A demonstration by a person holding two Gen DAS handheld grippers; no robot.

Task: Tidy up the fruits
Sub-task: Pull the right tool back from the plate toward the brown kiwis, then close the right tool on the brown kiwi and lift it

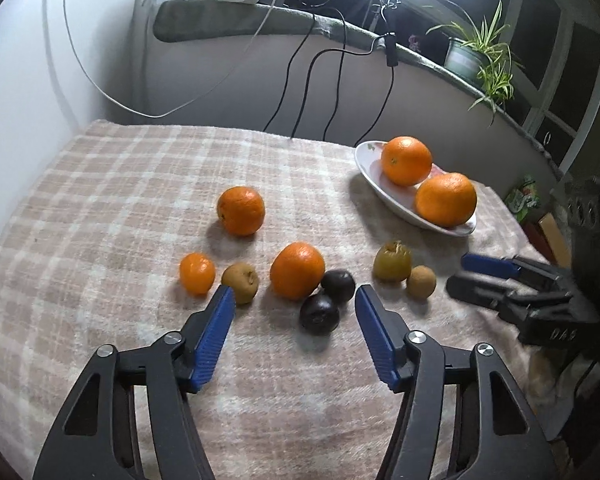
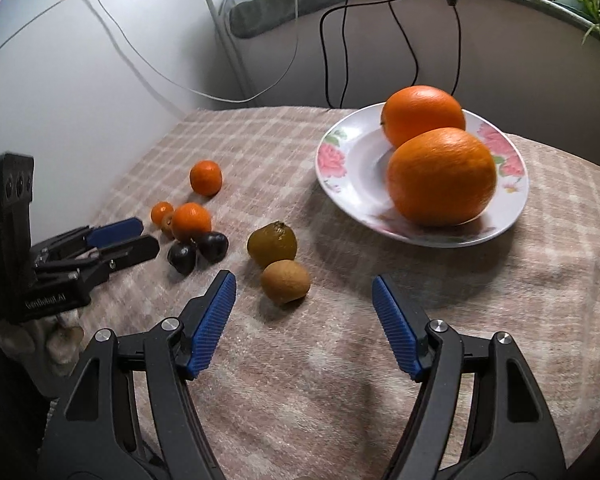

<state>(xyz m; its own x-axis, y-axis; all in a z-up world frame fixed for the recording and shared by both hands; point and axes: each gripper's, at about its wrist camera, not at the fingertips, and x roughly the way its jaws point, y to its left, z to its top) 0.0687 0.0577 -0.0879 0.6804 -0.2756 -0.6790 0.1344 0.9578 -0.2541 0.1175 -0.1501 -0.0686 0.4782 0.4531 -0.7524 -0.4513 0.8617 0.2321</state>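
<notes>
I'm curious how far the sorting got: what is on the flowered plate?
Two large oranges sit on the plate, touching. Its pink flower print shows around them; the plate's centre beneath them is covered.

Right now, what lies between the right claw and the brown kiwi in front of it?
Nothing: in the right wrist view only bare checked cloth separates the open right claw from the brown kiwi, which sits just beyond its left fingertip.
</notes>
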